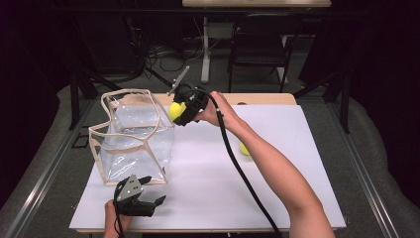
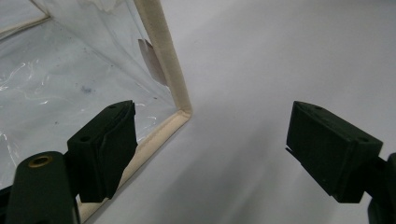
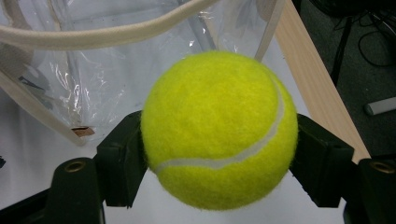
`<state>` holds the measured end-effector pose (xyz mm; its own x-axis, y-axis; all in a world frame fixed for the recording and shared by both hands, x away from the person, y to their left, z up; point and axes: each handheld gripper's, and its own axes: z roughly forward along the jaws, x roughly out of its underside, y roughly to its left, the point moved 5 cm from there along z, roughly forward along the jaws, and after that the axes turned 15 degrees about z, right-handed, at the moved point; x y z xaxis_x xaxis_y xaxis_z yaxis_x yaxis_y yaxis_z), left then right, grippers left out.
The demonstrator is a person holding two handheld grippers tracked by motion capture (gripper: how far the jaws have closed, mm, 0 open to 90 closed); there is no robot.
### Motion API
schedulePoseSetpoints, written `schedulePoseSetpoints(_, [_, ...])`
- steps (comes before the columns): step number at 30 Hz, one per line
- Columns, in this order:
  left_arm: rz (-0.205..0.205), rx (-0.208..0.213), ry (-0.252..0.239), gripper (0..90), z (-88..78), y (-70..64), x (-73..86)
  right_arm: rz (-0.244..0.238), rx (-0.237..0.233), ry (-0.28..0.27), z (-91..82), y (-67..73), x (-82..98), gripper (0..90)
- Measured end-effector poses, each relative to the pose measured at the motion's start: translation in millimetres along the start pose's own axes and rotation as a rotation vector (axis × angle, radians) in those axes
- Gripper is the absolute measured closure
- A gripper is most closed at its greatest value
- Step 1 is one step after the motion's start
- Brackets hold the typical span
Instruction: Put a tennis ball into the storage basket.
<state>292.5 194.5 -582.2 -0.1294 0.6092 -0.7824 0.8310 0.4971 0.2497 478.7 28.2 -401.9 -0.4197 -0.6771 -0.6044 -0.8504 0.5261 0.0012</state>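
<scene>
A clear plastic bag (image 1: pixel 132 136) with cream trim stands open on the white table (image 1: pixel 208 183) at the left. My right gripper (image 1: pixel 177 110) is shut on a yellow tennis ball (image 1: pixel 175 110), held in the air just beside the bag's right upper rim. In the right gripper view the ball (image 3: pixel 219 128) sits squeezed between both jaws, with the bag's rim (image 3: pixel 107 35) right behind it. My left gripper (image 1: pixel 151 193) rests open near the table's front edge, beside the bag's front corner (image 2: pixel 184 112). A second tennis ball (image 1: pixel 244 148) lies on the table, partly behind the right forearm.
The white sheet lies over a wooden tabletop (image 1: pixel 257 98) whose edge shows at the back. A black cable (image 1: pixel 242 173) trails from the right gripper across the table. A chair (image 1: pixel 260 44) and a table leg (image 1: pixel 205 49) stand beyond on the floor.
</scene>
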Motion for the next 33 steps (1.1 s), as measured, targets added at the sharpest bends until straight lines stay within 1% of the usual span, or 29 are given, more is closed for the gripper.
schedulePoseSetpoints(10, [0.004,0.000,0.000,16.2,0.0,0.0,-0.2,-0.002,0.003,-0.013,-6.1,0.0,-9.2,27.1])
schedulePoseSetpoints(22, [0.005,0.004,0.000,16.2,0.8,-0.6,-0.5,-0.008,0.011,-0.011,-10.1,0.1,-18.4,27.1])
schedulePoseSetpoints(28, [0.005,0.003,0.000,16.2,0.7,-0.8,-0.6,-0.010,0.015,-0.028,-15.6,1.0,-25.5,27.1])
schedulePoseSetpoints(33, [0.005,0.002,0.000,16.2,0.7,-0.8,-0.6,-0.015,0.018,-0.032,-17.6,2.6,-30.5,27.1])
